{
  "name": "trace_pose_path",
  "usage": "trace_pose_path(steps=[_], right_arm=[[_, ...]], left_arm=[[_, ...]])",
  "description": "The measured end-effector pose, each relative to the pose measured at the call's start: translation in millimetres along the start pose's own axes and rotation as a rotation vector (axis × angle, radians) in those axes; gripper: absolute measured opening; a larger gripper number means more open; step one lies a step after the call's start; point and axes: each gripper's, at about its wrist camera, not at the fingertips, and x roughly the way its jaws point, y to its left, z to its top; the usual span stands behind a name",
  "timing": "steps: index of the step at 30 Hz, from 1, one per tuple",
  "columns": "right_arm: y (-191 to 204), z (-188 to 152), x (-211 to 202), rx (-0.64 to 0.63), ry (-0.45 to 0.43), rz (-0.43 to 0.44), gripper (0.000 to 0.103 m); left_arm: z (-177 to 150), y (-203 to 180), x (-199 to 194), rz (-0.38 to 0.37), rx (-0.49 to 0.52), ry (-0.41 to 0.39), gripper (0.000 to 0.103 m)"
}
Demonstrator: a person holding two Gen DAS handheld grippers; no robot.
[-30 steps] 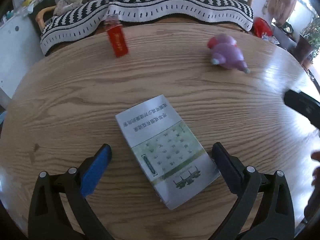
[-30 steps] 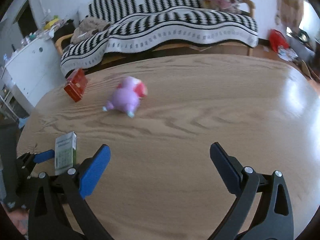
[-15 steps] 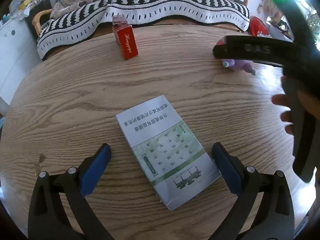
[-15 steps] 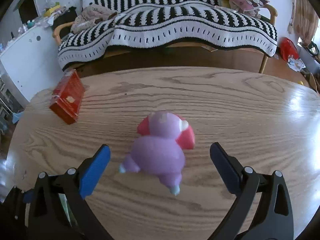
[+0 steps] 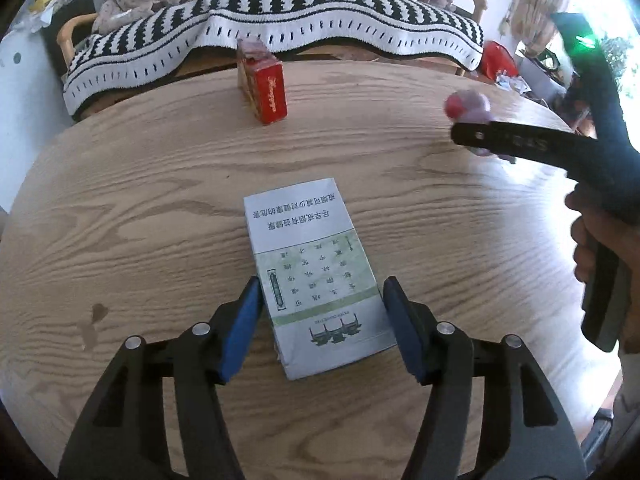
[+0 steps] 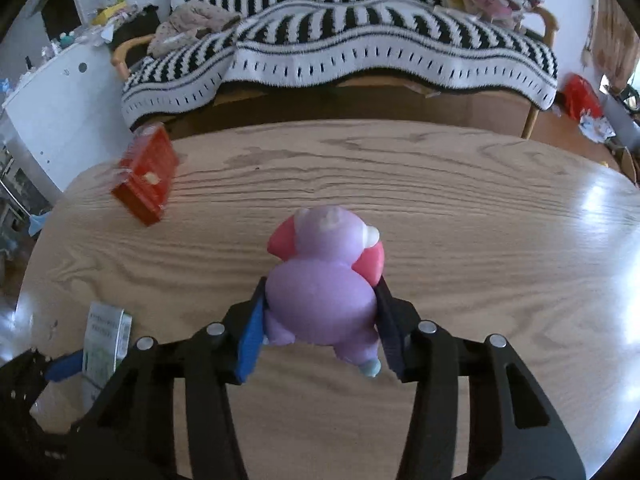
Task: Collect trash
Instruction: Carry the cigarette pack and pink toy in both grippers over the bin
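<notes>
While the left gripper [image 5: 322, 312] brackets the white-and-green cigarette pack [image 5: 316, 276] lying flat on the oval wooden table [image 5: 140, 200], its jaws are closing; the blue pad on one side looks to be at the pack's long edge, the other a sliver short, so I read it as not yet pinching. The risk here, as I judge it: the pack sits slightly skewed between the pads, so uneven contact could spin or skid it across the smooth wood, or crush the thin cardboard. It is a crisp, printed box, upside down to the camera, corners intact. Farther off, a red cigarette pack [image 5: 266, 88] stands upright near the far table edge.

In the right wrist view, the right gripper [image 6: 320, 320] is closing round a purple toy figure [image 6: 320, 296] with pink ears, and the pads appear to press its rounded belly on both sides. That body is bulbous and glossy, so it could squirt forward out of the pinch if squeezed below its widest part. The toy stands mid-table; the red pack [image 6: 146, 176] lies blurred up-left, and the green pack [image 6: 106, 332] shows at the lower left between the other gripper's pads.
</notes>
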Motion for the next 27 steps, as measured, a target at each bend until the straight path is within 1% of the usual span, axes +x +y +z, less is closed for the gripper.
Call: trace_pose_path(steps=[2,7,10,11,14,16,18,20,22,23,24,26,27], right_arm=[[1,-10,-21,-0.005,-0.017,0.002,0.048],[-3,-51,-102,-0.005,-0.069,-0.003,0.048],[-12,-82,-159,0.013,-0.096,-0.006,0.048],[-13,-88,-170,0.015,-0.102,-0.011,0.048],[-26,-122,-224,0.044,-0.129,-0.022,0.048],[-33,-142,-249,0.052,-0.142,-0.038,0.048],[-45,-170,-280,0.08,-0.153,-0.049,0.048],[-55,-192,-300,0.106,-0.158,-0.063,0.048],[-70,-226,-323,0.142,-0.16,-0.077,0.049],[-75,-237,-329,0.157,-0.16,-0.075,0.049],[-84,-256,-338,0.182,-0.159,-0.072,0.049],[-96,-285,-347,0.216,-0.146,-0.085,0.049],[-106,-307,-351,0.248,-0.129,-0.093,0.049]], left_arm=[[-3,-5,-12,0.0,0.006,-0.018,0.06],[-9,-27,-56,-0.022,0.017,-0.073,0.06],[-16,-46,-85,-0.05,0.032,-0.104,0.06],[-20,-53,-94,-0.059,0.039,-0.113,0.06],[-36,-79,-120,-0.091,0.073,-0.131,0.06],[-52,-103,-136,-0.121,0.105,-0.132,0.06],[-72,-131,-150,-0.153,0.145,-0.132,0.06],[-91,-153,-158,-0.181,0.177,-0.125,0.06],[-114,-179,-162,-0.222,0.206,-0.098,0.06],[-126,-190,-161,-0.241,0.217,-0.08,0.06],[-142,-205,-159,-0.262,0.23,-0.055,0.06],[-165,-222,-156,-0.286,0.253,-0.024,0.06],[-178,-233,-153,-0.297,0.271,-0.006,0.06]])
